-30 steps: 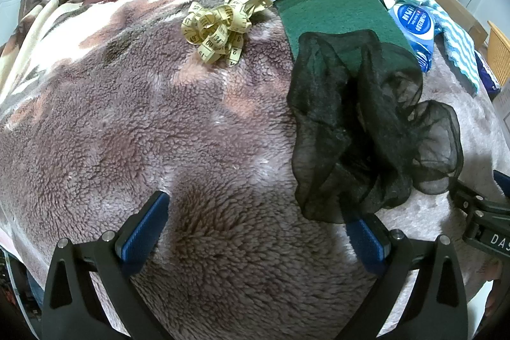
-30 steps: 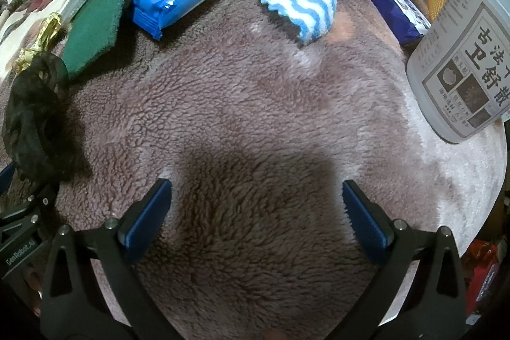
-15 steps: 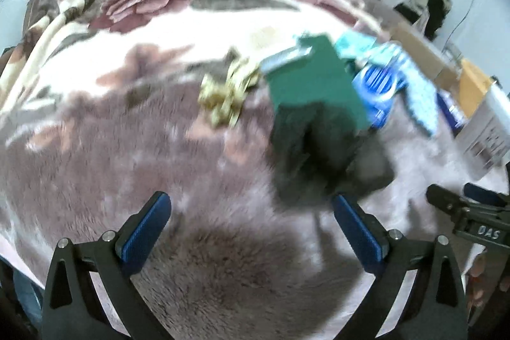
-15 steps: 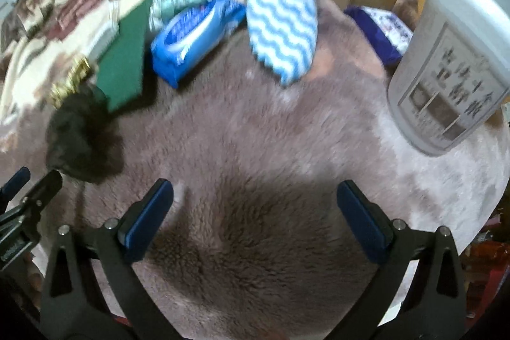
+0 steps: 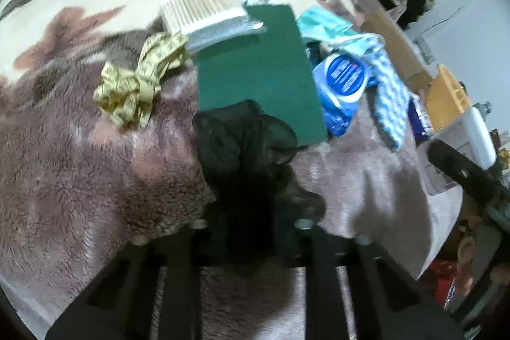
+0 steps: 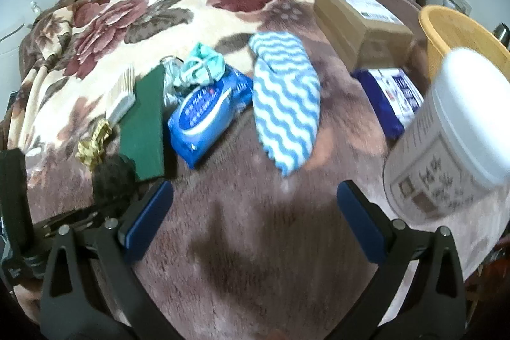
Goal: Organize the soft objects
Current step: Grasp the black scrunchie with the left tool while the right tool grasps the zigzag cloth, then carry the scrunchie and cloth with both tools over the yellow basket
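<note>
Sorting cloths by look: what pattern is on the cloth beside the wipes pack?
Blue and white wavy stripes on the cloth, clearest in the right wrist view.

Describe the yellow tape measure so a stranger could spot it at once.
Start at the floral fleece blanket and find the flat green scouring pad. Just left of it, below the pack of cotton swabs, lies the tape measure: the only yellow thing, a loose tangle of printed ribbon.

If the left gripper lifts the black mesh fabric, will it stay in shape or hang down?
The black mesh fabric looks thin and crumpled, so it probably droops limply. It seems very light. The left gripper appears closed on it.
</note>
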Tool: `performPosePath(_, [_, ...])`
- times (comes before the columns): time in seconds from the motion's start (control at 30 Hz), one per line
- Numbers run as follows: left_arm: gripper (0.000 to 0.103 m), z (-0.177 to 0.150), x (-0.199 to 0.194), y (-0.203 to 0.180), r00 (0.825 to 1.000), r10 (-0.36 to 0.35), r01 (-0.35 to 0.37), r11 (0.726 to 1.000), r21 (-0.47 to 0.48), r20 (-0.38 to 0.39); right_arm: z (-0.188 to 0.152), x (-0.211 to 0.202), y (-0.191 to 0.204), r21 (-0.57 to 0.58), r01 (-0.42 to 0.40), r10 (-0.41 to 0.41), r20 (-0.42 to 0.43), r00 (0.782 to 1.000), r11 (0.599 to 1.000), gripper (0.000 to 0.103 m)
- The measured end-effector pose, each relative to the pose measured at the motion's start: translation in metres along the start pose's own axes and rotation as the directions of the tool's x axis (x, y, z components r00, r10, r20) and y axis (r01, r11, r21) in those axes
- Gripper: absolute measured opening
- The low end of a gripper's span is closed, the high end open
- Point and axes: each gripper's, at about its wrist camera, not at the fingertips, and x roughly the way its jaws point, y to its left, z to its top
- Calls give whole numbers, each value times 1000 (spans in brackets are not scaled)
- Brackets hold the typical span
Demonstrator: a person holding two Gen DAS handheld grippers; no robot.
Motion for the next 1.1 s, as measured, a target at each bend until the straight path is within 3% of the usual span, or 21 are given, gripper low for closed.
performPosePath(0.33, [11,14,-49,7,992,-62,63,998,-7,107,48,26,-15,57,60,-63,49,997,997,103])
performPosePath(0.4, [11,18,-51,9,992,-61,62,998,-2,112,57,39,-18,57,77,-79,30,996,995,98])
performPosePath(0.53, [11,23,-50,11,993,-54,54,998,-6,110,64,69,-25,56,97,-93,-69,993,994,73])
performPosePath(0.6, [11,23,-47,14,993,-53,56,998,-21,103,62,77,-26,49,105,-100,-96,990,993,53])
performPosePath(0.63, [11,23,-45,15,994,-53,56,998,-26,100,60,78,-26,33,97,-93,-103,990,995,32])
performPosePath(0.67, [11,24,-45,15,994,-52,55,998,-29,98,57,77,-24,17,97,-95,-97,991,995,22])
performPosePath(0.83, [11,22,-45,11,994,-48,50,999,-21,99,41,39,-11,-57,70,-69,19,997,996,17])
performPosePath(1.1, [11,18,-58,-15,992,-58,56,998,16,115,23,-20,13,-94,2,7,98,995,996,16])
